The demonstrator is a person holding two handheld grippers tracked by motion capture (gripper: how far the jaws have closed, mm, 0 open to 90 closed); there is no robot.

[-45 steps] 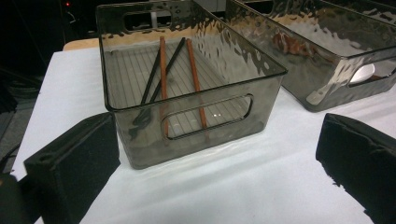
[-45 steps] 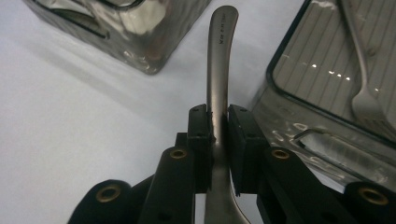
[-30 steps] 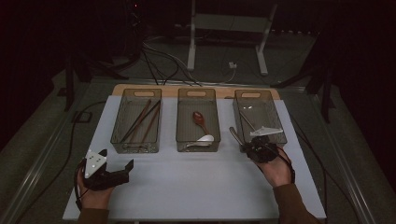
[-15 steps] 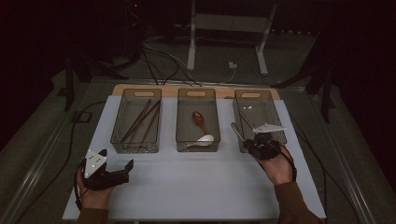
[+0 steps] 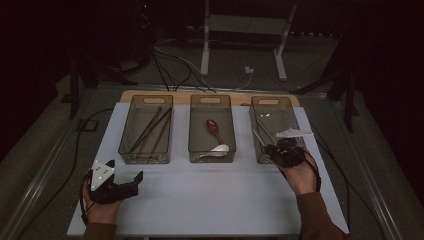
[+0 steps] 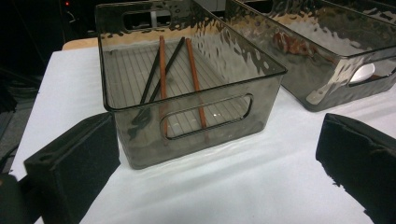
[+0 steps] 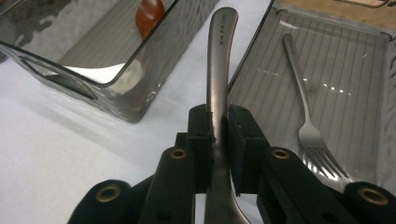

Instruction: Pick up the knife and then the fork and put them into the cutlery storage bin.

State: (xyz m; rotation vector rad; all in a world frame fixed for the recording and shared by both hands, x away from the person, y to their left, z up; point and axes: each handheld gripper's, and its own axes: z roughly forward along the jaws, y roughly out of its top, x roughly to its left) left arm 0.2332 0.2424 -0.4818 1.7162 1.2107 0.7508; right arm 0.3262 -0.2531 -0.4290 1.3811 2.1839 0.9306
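Fingers (image 7: 240, 140) of the right gripper (image 7: 218, 135) are clamped on a metal utensil handle (image 7: 219, 70) above the right bin's (image 5: 265, 106) near edge; its stamped marks cannot be read. A fork (image 7: 306, 116) lies inside. The left gripper (image 6: 219, 158) is held wide open before the chopstick bin (image 6: 187, 112).

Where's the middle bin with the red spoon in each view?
High view: middle bin at centre, between the other two.
Left gripper view: upper right, its near wall behind the chopstick bin.
Right gripper view: upper left.
Shared landmark: red spoon inside it.
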